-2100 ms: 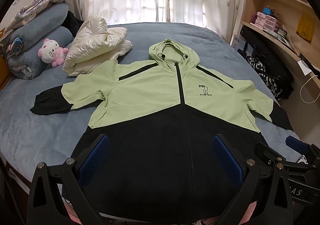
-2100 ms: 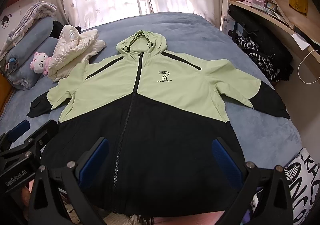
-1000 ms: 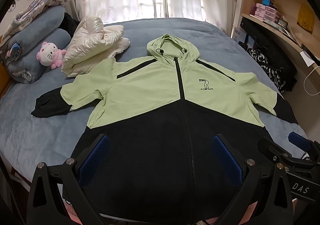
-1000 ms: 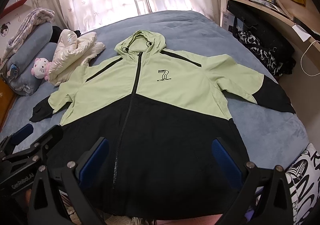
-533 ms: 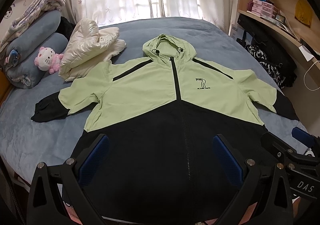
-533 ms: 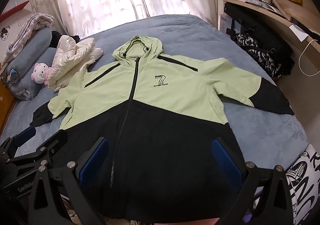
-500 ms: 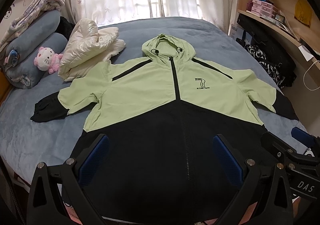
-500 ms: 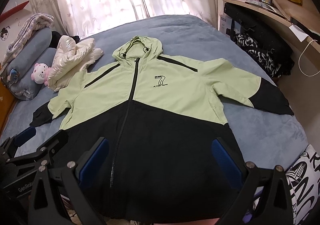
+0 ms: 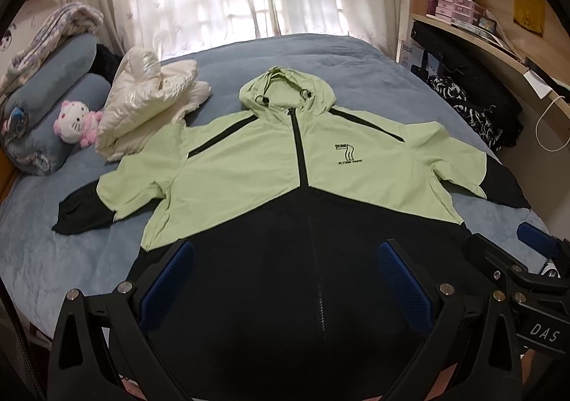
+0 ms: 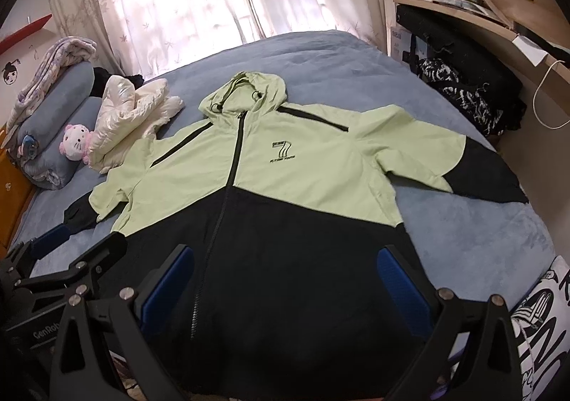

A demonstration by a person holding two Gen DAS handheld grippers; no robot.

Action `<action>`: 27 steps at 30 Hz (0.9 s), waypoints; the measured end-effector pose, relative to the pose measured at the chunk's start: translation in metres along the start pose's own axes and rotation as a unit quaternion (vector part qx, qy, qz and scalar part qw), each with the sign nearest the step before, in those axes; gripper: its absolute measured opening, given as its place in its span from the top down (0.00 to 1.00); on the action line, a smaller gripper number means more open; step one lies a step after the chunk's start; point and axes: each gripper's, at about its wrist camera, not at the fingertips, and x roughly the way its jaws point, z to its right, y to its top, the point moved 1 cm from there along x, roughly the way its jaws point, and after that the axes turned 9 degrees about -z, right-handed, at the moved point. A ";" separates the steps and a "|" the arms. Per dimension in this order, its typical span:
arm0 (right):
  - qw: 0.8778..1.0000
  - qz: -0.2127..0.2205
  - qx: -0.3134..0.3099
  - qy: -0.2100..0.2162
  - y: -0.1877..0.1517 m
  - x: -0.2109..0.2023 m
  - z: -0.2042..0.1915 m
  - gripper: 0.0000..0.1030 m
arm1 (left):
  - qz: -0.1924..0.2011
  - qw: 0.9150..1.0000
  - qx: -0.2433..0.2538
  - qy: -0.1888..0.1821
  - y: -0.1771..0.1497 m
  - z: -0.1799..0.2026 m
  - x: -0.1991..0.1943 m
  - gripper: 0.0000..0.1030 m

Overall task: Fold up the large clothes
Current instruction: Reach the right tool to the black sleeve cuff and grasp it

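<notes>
A hooded jacket (image 9: 249, 169), light green above and black below, lies spread flat, front up and zipped, on the blue bed (image 9: 338, 55); it also shows in the right wrist view (image 10: 302, 166). Both sleeves stretch out sideways. My left gripper (image 9: 285, 280) is open and empty above the black hem. My right gripper (image 10: 285, 280) is open and empty above the hem too, and it shows at the right edge of the left wrist view (image 9: 513, 258). The left gripper shows at the lower left of the right wrist view (image 10: 64, 258).
A folded cream puffer jacket (image 9: 142, 102) lies at the back left by the jacket's sleeve. Rolled blue blankets (image 9: 42, 105) and a pink plush cat (image 9: 73, 123) sit at the far left. Shelves (image 9: 498, 37) and dark bags (image 9: 473, 98) line the right side.
Both grippers have drifted slightly, so the jacket shifts a little in each view. The jacket has not moved and both grippers stay open.
</notes>
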 end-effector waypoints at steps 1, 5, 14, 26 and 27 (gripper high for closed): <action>1.000 0.005 -0.002 -0.006 0.002 -0.002 0.002 0.00 | 0.003 1.000 0.006 -0.001 0.004 0.003 -0.001 0.01; 0.999 0.035 -0.012 -0.036 0.013 -0.014 0.010 0.00 | 0.022 0.999 0.023 -0.001 0.023 0.016 -0.004 0.01; 0.975 0.190 -0.028 -0.109 0.049 -0.081 0.046 0.00 | 0.105 0.993 0.018 -0.056 0.083 0.049 -0.015 0.01; 0.978 0.138 0.069 -0.138 0.110 -0.061 0.160 0.00 | 0.055 0.988 0.111 -0.097 0.147 0.135 0.024 0.01; 0.979 0.123 0.082 -0.140 0.113 -0.050 0.175 0.00 | 0.045 0.987 0.115 -0.100 0.150 0.144 0.033 0.01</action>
